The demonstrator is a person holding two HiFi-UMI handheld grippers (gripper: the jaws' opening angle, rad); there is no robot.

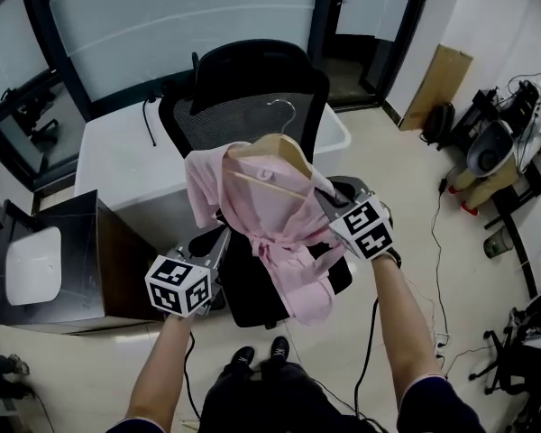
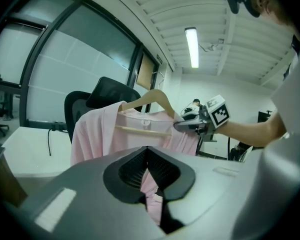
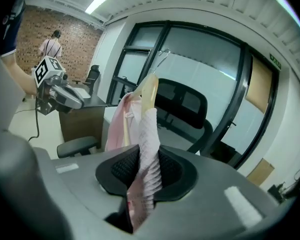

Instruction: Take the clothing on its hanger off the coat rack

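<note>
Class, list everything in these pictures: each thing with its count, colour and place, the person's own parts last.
garment: one, pink, on the hanger, before the chair.
hanger: one, pale wood, metal hook, inside the garment's shoulders.
office chair: one, black, behind the garment.
table: one, white, behind the chair.
cabinet: one, dark, far left.
board: one, brown, leaning on the far wall, right.
left gripper: one, grey, lower left; pink fabric between its jaws, grip unclear.
right gripper: one, grey, shut on the garment at the hanger's end.
</note>
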